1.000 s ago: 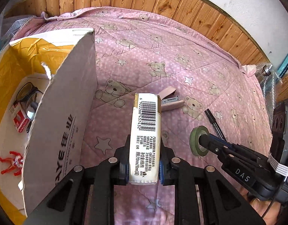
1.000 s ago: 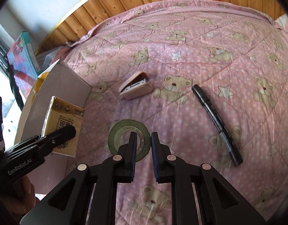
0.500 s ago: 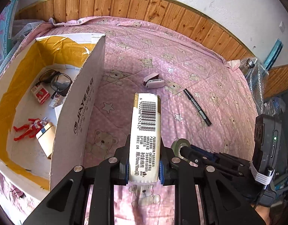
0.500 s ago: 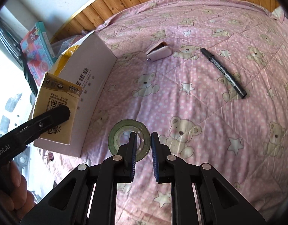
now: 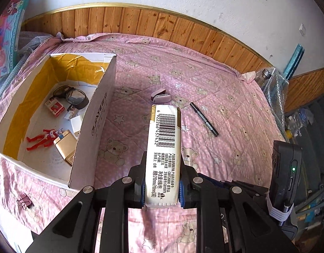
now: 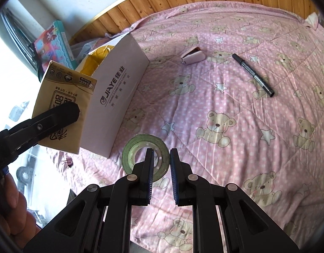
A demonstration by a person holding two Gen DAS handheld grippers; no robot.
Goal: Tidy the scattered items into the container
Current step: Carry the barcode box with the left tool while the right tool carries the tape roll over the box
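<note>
Cardboard box (image 5: 92, 126) lies left on the bed. My left gripper (image 5: 162, 186) clamps the tissue pack (image 5: 164, 154) aloft; right gripper (image 6: 161, 175) pinches the green tape roll (image 6: 130, 154). Carrying step; next, I judge, release over the box.

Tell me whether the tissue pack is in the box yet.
Not yet. The left hand-held gripper holds the cream barcoded tissue pack above the pink quilt, beside the open cardboard box.

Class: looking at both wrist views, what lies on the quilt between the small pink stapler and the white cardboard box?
Nothing: between the small pink stapler and white cardboard box lies only bare pink bear-print quilt, in both views.
</note>
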